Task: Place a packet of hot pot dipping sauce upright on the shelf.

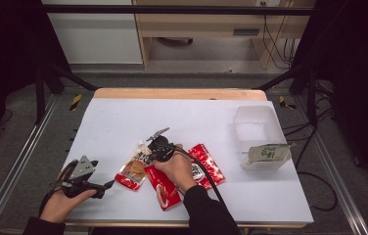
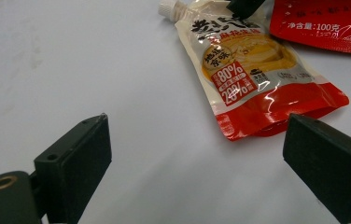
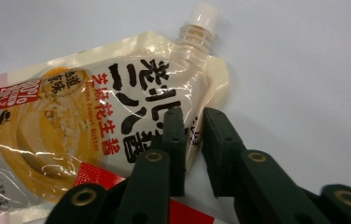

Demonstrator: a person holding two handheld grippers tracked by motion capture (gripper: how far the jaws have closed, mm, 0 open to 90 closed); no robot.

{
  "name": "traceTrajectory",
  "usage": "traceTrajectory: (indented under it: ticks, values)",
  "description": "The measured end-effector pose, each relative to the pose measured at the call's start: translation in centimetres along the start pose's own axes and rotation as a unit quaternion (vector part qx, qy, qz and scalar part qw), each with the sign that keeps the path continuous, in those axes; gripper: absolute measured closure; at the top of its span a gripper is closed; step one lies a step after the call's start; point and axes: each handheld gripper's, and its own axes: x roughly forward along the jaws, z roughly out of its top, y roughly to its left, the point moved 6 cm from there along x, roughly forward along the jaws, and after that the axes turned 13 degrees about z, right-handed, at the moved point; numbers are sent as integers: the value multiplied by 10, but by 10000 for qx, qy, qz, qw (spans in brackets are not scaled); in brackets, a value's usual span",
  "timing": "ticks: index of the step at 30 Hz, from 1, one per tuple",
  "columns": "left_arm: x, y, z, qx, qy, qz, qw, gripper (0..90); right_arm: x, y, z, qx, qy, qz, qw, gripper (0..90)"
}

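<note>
The left gripper (image 1: 107, 185) hovers near the front left corner of the desk (image 1: 123, 117), jaws spread wide with nothing between them, pointed toward the spouted peanut-butter pouch (image 1: 135, 169); that pouch lies flat a little left of centre, toward the front edge, white cap facing the back; just right of it, the right gripper (image 1: 149, 145) comes down over the pouch's upper corner beside the spout, jaws drawn narrow and pinching the edge of the film, as the right gripper view shows (image 3: 192, 140); the grip looks thin, taking only the seam, so I would judge it wise to keep the squeeze firm and lift slowly and straight, since a soft, filled pouch will sag and swing from one corner and could slip out; a bite closer to the stiff neck of the spout would likely hold better; the idle left tongs could steady the red bottom end if it drags; further right, two red sachets (image 1: 206, 166) lie touching the pouch's side, partly under the right hand, so the lift should not catch them; near the right edge stands a clear plastic tub (image 1: 255, 122) with a pale green packet (image 1: 268, 153) resting across its front rim; the desk is a white sheet over a wooden top; beyond it, grey floor, black frame rails, pale cabinets and loose cables at the far right
</note>
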Motion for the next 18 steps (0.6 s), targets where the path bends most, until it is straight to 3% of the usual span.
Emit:
traceTrajectory:
  ticks: [4,12,18]
  values:
    - [0,1,0,-15,-2,0,10000,78,1,4,4,-181,-109,1,9998,892]
    - [-2,2,1,-47,-30,27,10000,79,-7,14,26,-431,-495,-22,9978,900]
    - [-6,3,3,-107,-122,-25,9999,89,-23,29,40,-703,-706,92,9950,900]
